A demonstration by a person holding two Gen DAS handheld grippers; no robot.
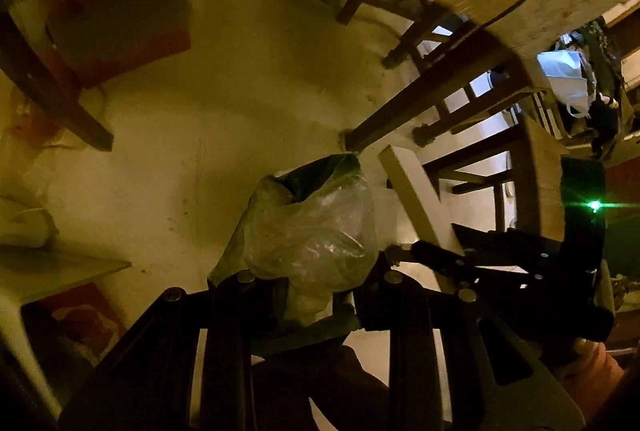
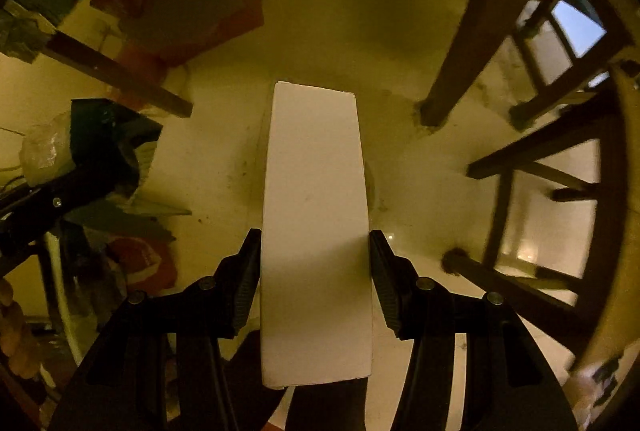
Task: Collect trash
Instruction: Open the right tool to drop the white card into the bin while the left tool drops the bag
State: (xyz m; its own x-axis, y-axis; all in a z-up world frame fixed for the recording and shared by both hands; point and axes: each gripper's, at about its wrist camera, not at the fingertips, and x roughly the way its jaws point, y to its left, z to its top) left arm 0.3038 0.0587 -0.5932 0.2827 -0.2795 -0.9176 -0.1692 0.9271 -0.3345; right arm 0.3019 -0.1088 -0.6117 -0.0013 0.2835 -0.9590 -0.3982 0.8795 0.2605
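Observation:
My left gripper (image 1: 316, 273) is shut on a crumpled clear plastic bag (image 1: 308, 227) wrapped with a dark green piece (image 1: 320, 171), and it points down at the pale floor. My right gripper (image 2: 315, 237) is shut on a long white cardboard box (image 2: 316, 171), with a pad pressed on each long side. The left wrist view shows that box (image 1: 416, 187) and the right gripper (image 1: 452, 263) close on the right. The right wrist view shows the left gripper (image 2: 52, 195) with its bundle (image 2: 108, 135) at the left edge.
Dark wooden table legs (image 2: 452, 71) and chair legs and rungs (image 2: 532, 167) stand to the right over a pale floor (image 1: 240, 103). A red and white box (image 2: 200, 19) lies on the floor further off. A second wooden leg (image 1: 52, 91) slants at the left.

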